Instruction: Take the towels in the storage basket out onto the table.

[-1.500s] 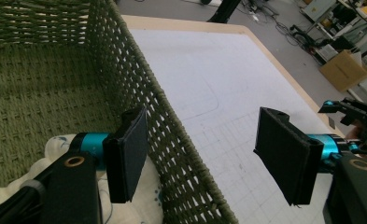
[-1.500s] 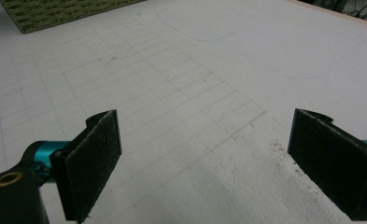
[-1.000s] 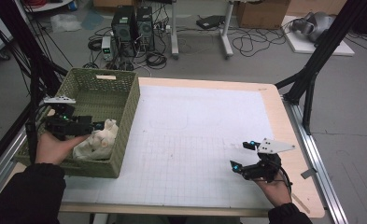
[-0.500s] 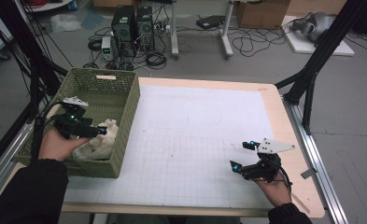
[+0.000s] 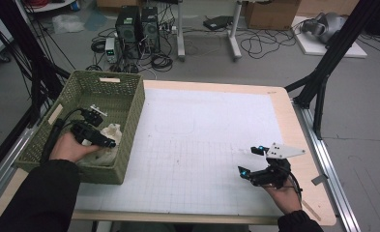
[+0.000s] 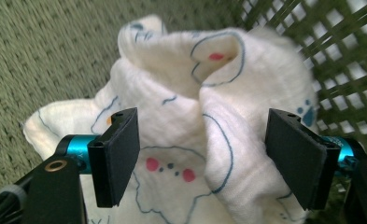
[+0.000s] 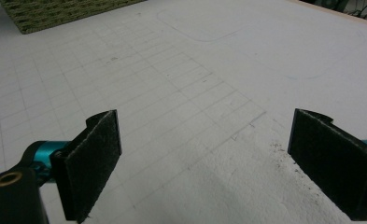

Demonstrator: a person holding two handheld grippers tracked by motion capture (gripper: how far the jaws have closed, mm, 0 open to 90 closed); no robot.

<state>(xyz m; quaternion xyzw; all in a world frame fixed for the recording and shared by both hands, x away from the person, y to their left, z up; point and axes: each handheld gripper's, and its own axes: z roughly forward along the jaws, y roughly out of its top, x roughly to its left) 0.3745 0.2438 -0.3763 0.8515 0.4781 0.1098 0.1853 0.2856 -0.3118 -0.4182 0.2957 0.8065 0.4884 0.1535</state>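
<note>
the thing you are after is the cloth [image 6: 190, 130], a soft cream one with blue lines and pink dots on it. it lies bunched up inside the green basket [image 5: 129, 104], near the basket's right wall and toward its near end. the basket sits at the left edge of the worktop [image 5: 202, 140].

the cloth looks very light and floppy. it will not break and it will not slip much, but it will sag and hang down when you lift it. a loose corner may catch on the holes in the basket wall, so lift it straight up. the best place to take hold is the thick fold that stands up in the middle of the bunch, not a thin edge. a fat fold gives the pads more to bite on.

your left claw [image 6: 209, 158] is wide open. its two black pads sit on each side of the bunched cloth, with the fold between them. the pads seem to sit right against the cloth, but they do not pinch it yet.

your right claw [image 7: 223, 158] is wide open too and holds nothing. it hovers low over the white mat near the front right corner of the worktop, well apart from the basket.
</note>
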